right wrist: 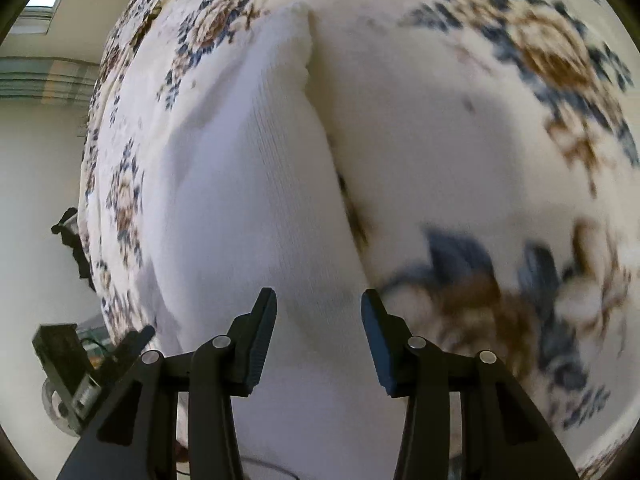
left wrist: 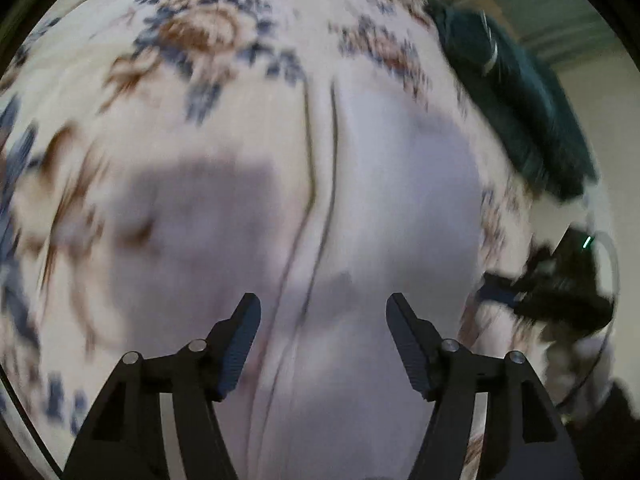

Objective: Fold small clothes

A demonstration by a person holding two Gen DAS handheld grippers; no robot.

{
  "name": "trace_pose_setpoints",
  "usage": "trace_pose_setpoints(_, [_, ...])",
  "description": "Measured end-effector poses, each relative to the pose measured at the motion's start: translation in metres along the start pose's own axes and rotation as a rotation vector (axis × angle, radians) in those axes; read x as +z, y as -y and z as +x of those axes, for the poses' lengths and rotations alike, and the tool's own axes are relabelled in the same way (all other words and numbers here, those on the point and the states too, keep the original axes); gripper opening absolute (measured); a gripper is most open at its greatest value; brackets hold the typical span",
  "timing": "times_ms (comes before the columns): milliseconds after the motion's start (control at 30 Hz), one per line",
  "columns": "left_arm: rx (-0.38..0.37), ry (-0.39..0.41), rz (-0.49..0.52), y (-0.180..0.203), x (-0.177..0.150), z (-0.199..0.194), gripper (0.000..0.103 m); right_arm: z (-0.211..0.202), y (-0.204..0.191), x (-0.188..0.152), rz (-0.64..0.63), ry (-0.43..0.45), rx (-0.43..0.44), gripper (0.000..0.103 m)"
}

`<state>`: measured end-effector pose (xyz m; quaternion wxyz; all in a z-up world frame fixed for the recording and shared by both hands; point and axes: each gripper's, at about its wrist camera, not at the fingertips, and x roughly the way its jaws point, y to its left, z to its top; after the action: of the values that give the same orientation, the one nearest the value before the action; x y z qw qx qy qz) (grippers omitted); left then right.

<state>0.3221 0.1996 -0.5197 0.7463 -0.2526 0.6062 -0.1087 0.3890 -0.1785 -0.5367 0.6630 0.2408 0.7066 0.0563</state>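
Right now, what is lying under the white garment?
The white garment lies on a floral bedspread, which shows around its edges. The bedspread under the garment is covered, so anything else there cannot be seen.

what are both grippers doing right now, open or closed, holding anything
Left gripper: open, holding nothing, above the white garment.
Right gripper: open, holding nothing, over the same white garment on the floral sheet.

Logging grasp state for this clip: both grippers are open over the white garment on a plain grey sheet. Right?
Not quite. The sheet is floral, blue and brown on cream, as the right wrist view shows. Left gripper and right gripper are open over the white garment.
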Motion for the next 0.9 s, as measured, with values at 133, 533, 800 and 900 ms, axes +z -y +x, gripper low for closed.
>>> trace_pose_setpoints(133, [0.121, -0.082, -0.011, -0.002, -0.052, 0.017, 0.063, 0.005, 0.022, -0.055, 0.021, -0.067, -0.030, 0.046])
trace_pose_setpoints(533, [0.285, -0.174, -0.080, 0.009, -0.149, 0.021, 0.063, 0.074, 0.088, -0.221, 0.156, -0.365, -0.019, 0.046])
trace_pose_setpoints(800, [0.134, -0.178, -0.187, -0.019, -0.172, 0.023, 0.068, 0.097, 0.108, -0.251, 0.202, -0.401, 0.073, 0.052])
trace_pose_setpoints(900, [0.015, -0.154, -0.255, -0.034, -0.178, 0.023, 0.074, 0.102, 0.110, -0.253, 0.216, -0.409, 0.098, 0.055])
